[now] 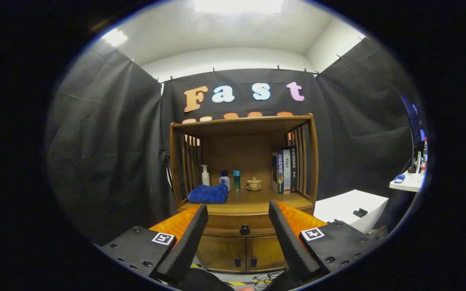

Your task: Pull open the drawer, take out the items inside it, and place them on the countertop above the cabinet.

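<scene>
Beyond spread claw, shut drawer

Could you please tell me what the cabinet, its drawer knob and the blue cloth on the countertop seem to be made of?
The brown cabinet looks like varnished wood: warm tone, soft sheen. The small dark round drawer knob, seen between the open tongs, may be metal or dark wood; too small to tell. The folded blue cloth looks like soft towelling, plush and matte.
</scene>
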Motion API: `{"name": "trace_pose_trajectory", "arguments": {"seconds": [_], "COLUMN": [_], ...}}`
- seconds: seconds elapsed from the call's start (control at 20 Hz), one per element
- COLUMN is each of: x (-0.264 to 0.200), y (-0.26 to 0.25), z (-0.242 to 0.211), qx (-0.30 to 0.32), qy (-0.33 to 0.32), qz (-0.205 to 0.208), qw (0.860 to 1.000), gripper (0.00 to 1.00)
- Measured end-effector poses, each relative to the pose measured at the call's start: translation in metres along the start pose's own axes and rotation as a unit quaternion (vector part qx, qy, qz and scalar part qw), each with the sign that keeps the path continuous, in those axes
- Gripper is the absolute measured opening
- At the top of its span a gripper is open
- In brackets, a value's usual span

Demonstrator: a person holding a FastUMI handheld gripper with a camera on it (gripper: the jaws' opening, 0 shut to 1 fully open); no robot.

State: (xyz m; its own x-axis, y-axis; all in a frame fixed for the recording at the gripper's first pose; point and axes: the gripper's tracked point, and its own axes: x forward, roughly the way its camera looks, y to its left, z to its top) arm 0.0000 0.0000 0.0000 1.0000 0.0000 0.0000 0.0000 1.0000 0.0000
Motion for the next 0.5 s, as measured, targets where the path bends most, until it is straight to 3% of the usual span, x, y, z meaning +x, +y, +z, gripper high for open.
{"name": "trace_pose_trajectory", "arguments": {"seconds": [0.5], "x": [-0.0085], "y": [0.0086], "z": [0.0071], "qx": [0.0], "qy": [-0.021], "qz": [0.0], "qw": [1.0], "gripper": [0.98]}}
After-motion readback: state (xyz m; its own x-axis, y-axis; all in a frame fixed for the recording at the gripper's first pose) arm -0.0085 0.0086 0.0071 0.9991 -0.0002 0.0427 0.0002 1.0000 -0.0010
